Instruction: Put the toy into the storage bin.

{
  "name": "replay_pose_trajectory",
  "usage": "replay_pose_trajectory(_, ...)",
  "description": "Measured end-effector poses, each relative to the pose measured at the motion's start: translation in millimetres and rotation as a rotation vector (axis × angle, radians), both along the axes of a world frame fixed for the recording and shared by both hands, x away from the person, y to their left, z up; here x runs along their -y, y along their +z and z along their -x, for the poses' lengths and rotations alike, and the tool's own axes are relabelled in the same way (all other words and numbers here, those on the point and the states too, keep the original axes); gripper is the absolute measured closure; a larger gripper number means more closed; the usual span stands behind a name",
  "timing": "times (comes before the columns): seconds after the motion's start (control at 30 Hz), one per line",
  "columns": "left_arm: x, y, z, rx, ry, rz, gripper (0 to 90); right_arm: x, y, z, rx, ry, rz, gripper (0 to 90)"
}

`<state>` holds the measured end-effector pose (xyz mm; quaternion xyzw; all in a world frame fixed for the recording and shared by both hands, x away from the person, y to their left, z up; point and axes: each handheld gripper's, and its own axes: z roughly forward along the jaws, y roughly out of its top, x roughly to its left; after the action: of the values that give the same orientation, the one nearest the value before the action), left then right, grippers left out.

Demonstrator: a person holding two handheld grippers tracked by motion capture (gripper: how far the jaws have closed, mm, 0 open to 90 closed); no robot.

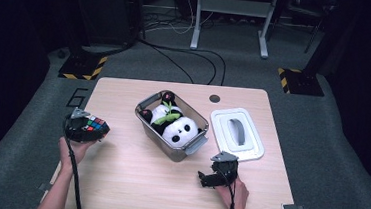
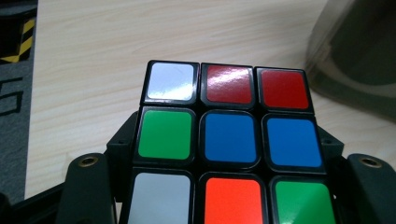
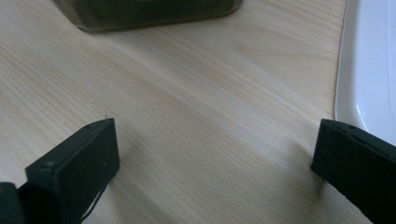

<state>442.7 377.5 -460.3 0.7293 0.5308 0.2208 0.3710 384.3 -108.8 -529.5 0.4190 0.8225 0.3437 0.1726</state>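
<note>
While clamped, cube (image 2: 229,140) fills left tongs (image 1: 87,129).

Open desk in front, blocked in the middle
The bin (image 1: 172,126) and lid (image 1: 236,133) stand mid-desk (image 1: 132,180); near half bare.

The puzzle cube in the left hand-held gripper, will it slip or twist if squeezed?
The puzzle cube probably stays rigid, being blocky plastic. Its glossy stickers suggest slick faces, so it might slide. Its flat sides likely sit squarely in the left hand-held gripper.
</note>
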Motion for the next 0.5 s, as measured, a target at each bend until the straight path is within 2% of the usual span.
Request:
replay_pose_trajectory(0.17,8.7,12.3,-1.2,0.006,-0.024,-0.010,33.1,0.0,0.0,0.0,0.000,0.000,0.000,0.0)
replay_pose_trajectory(0.5,16.8,31.9,-2.3,0.022,-0.050,-0.003,33.1,0.0,0.0,0.0,0.000,0.000,0.000,0.0)
